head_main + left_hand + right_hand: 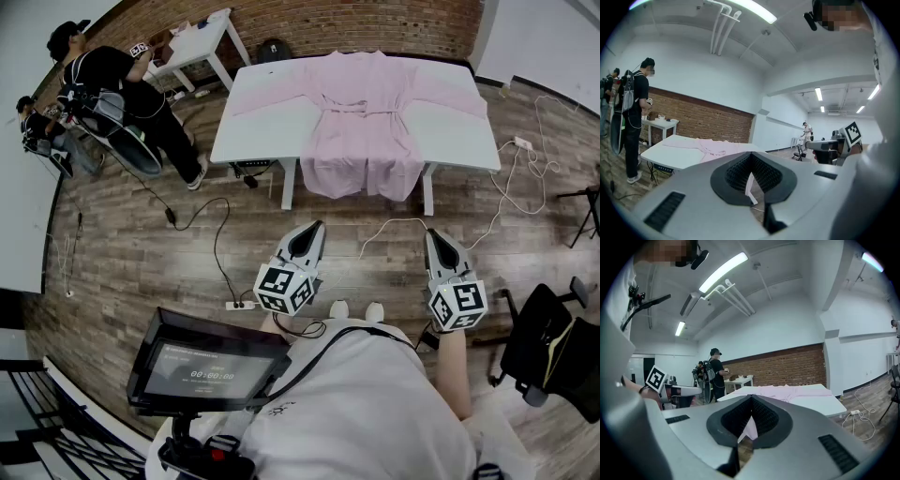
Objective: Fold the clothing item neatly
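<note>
- Robe (361, 112) lies spread on the table (258, 127) at twelve o'clock, hem (361, 187) overhanging.
- Your left gripper (315, 228) and right gripper (432, 234) are closed, empty.
- Step in, open both, grasp the sleeves (267, 97) evenly.

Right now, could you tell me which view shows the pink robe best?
The head view: the whole robe lies spread on the table, hem over the edge. Both gripper views show only a low, distant strip of it.
</note>
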`<action>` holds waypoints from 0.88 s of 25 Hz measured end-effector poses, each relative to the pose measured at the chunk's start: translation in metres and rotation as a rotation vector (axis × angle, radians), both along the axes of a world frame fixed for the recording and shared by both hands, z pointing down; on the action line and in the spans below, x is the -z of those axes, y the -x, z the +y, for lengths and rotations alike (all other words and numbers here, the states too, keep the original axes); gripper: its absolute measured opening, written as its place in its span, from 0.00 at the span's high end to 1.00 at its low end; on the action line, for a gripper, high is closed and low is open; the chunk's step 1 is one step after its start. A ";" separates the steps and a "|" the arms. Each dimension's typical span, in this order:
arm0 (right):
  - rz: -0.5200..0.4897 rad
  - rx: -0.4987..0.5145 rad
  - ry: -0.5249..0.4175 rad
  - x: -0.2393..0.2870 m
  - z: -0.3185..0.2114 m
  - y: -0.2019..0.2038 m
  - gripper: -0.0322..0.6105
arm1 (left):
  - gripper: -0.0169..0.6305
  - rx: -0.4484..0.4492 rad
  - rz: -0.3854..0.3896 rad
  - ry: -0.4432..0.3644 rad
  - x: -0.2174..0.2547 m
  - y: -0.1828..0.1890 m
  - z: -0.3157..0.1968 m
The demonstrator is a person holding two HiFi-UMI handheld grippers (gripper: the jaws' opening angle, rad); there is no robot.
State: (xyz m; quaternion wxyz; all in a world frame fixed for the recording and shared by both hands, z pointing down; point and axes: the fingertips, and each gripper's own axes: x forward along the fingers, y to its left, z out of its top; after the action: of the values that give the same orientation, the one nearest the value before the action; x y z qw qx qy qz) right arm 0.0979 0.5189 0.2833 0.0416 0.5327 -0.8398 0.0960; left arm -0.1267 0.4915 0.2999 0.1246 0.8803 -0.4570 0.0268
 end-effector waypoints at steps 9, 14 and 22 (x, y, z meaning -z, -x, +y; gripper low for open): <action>0.004 0.007 -0.015 0.001 0.007 0.005 0.95 | 0.97 -0.007 -0.002 -0.018 0.003 0.001 0.007; 0.002 0.004 -0.014 -0.001 0.012 0.004 0.95 | 0.97 -0.010 -0.002 -0.019 0.001 0.000 0.011; 0.006 0.008 -0.006 -0.003 0.011 0.005 0.95 | 0.97 -0.010 -0.004 -0.021 0.003 0.002 0.009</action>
State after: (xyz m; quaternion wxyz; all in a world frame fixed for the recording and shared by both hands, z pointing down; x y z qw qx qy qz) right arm 0.0927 0.5300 0.2868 0.0429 0.5299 -0.8420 0.0919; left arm -0.1290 0.5004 0.2968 0.1142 0.8838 -0.4531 0.0241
